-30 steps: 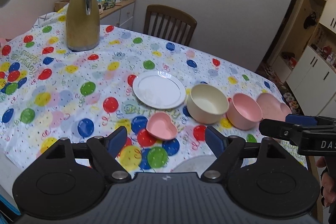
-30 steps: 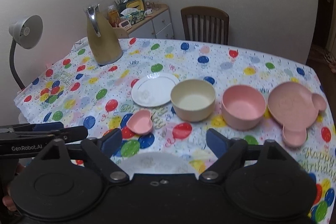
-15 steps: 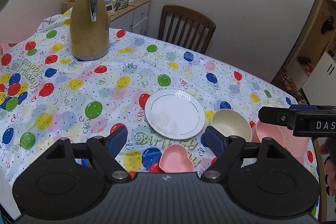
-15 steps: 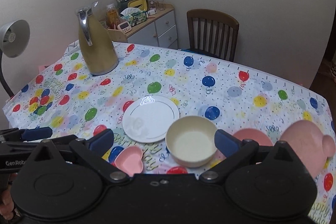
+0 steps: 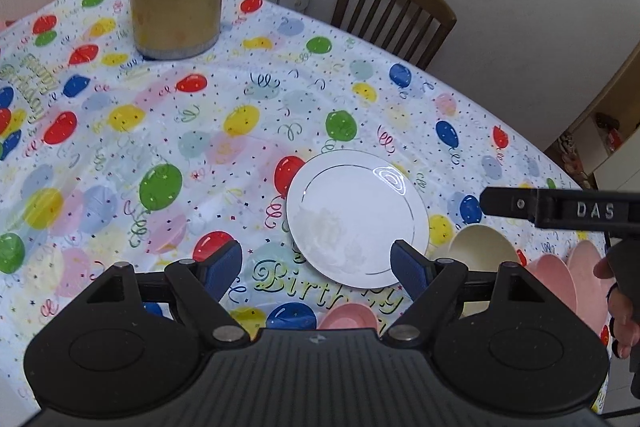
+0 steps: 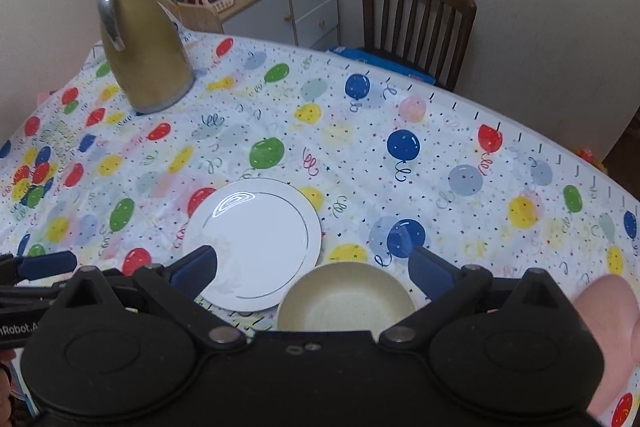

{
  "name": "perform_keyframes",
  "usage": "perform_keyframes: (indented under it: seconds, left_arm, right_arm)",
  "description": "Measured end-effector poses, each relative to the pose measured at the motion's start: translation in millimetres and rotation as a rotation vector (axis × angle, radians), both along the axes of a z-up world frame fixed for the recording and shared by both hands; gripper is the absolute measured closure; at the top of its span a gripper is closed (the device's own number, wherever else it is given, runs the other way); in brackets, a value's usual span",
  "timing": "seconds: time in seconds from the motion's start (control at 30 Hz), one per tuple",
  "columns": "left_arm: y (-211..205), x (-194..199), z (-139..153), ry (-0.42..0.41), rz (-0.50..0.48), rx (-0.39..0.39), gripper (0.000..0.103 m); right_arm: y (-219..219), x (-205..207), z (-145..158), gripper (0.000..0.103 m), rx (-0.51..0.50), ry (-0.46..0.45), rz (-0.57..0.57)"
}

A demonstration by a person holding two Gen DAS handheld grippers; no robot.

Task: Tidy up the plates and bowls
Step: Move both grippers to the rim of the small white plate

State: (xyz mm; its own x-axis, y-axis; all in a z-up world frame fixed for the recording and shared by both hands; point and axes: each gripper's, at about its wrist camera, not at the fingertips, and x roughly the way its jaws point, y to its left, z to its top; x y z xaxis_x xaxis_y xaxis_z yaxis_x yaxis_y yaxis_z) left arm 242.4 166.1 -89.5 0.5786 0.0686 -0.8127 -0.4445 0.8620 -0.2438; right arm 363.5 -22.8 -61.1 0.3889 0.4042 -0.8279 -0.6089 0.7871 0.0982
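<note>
Covering the table, a balloon-print cloth [image 5: 168, 131] under a white plate [image 5: 356, 219], both tools [image 5: 318, 267] [image 6: 312, 269] spread apart, empty.

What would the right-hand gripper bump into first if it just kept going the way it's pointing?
Most likely the cream bowl: it sits low between the open fingers of the right gripper, which holds nothing. The white plate lies beside it, under the left finger. Depth is hard to judge here.

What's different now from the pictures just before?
Both grippers have moved forward over the table. The left gripper now hangs by the white plate, the right gripper over the cream bowl. Nothing was grabbed or let go; both are open. The plate, bowl and gold jug stayed put on the balloon tablecloth.
</note>
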Motion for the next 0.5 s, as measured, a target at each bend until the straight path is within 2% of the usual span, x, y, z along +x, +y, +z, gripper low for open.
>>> perform_keyframes:
  seconds: [0.2,0.4,0.5]
  left_arm:
    - [14,21,-24,0.033,0.042,-0.053,0.022]
    - [29,32,-47,0.057,0.081,-0.118,0.022]
    - [31,36,-55,0.065,0.09,-0.132,0.022]
  right_arm:
    - [24,37,-25,0.005,-0.016,0.089,0.017]
    - [40,64,-58,0.02,-0.029,0.186,0.02]
    - [45,70,-70,0.022,-0.035,0.218,0.031]
